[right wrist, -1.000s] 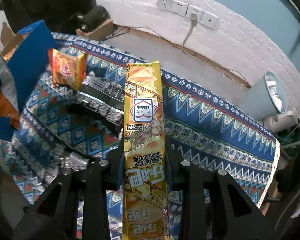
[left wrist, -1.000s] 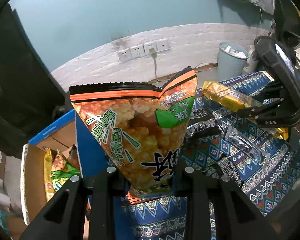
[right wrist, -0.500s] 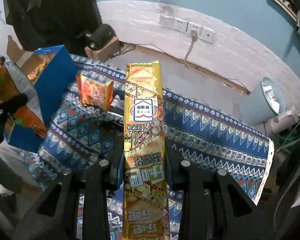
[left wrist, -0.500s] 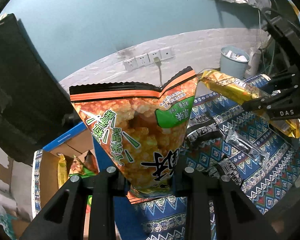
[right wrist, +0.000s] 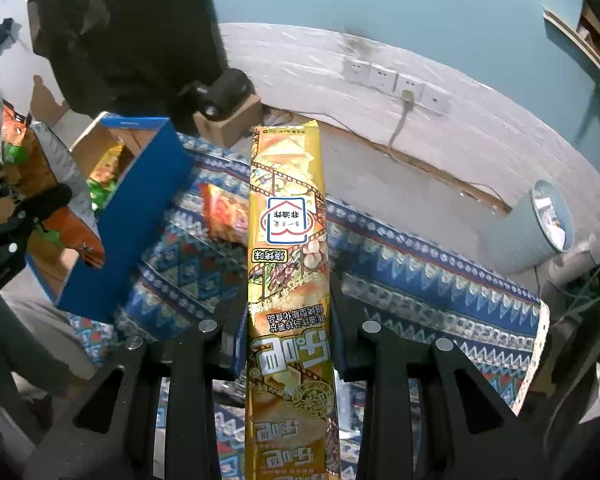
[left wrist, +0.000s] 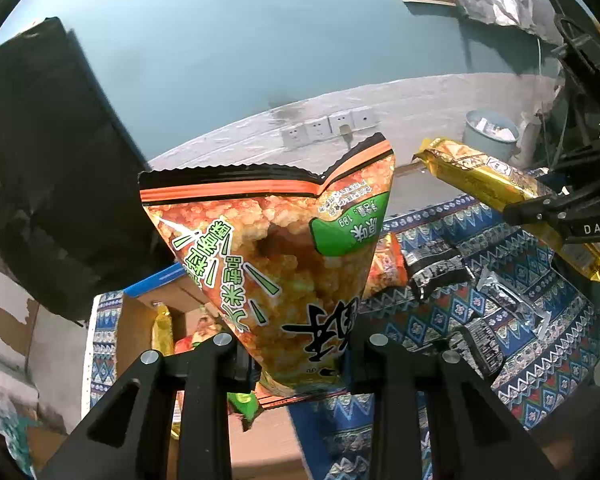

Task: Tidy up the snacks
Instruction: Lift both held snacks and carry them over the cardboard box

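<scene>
The left hand-held gripper (left wrist: 300, 360) is clamped on the bottom seam of an orange crinkled plastic bag of rice-crisp snacks with green labels (left wrist: 271, 240), which stands upright out of its jaws, and the right hand-held gripper (right wrist: 287, 332) is closed around a long, narrow golden foil packet of crackers (right wrist: 287, 240) whose long axis runs straight forward along the fingers. The relation that matters is where the open blue cardboard box with a brown inside (right wrist: 135, 184) lies: in the right wrist view it sits at the left end of the blue patterned cloth that covers the surface (right wrist: 420, 280), ahead and to the left of the golden packet, while the left hand-held gripper with its orange bag hangs right at the box's near side. In the left wrist view the box opening (left wrist: 139, 320) appears low and just left of the bag, with a few yellow and green packets already inside. Judged from that, the left hand is much the nearer to the box, and its bag would probably go in first; the golden packet would have to swing leftward and tip its long axis down to fit. Compared with a second ago, the box has come closer and more fully into both views, the right hand has drawn in toward the left, and both grips look unchanged. Several black-and-silver foil packets (left wrist: 440, 276) and a small orange packet (right wrist: 223, 212) lie loose on the cloth.
</scene>
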A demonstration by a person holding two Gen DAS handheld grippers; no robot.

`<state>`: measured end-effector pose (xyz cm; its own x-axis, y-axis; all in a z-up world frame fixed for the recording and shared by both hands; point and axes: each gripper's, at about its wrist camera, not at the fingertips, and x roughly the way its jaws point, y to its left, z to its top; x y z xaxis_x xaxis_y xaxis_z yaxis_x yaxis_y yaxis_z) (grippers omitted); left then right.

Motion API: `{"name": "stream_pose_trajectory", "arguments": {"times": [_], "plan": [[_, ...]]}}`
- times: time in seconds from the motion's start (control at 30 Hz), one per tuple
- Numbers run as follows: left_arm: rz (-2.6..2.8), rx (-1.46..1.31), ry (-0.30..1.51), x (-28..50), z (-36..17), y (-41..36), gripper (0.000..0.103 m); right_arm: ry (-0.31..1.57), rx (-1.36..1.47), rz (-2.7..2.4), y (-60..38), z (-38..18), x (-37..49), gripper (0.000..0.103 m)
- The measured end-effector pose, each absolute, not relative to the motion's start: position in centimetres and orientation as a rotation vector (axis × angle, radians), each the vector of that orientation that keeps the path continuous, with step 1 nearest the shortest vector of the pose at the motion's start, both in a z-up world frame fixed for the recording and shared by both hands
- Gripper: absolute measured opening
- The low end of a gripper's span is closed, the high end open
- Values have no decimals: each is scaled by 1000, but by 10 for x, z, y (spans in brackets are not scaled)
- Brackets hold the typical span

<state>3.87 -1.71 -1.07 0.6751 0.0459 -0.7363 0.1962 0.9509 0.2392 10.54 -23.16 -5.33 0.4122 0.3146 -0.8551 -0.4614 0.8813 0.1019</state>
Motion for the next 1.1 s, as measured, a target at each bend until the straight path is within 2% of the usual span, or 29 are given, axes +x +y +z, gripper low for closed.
{"name": "stream_pose_trajectory", "arguments": {"times": [0.67,1.1], "plan": [[46,247,835,26,-17,70,30,1005,-209,656,-115,-27,104,31],[159,209,888,28,-38,137,30,1025,-271,749,-24,-32,109,31]]}}
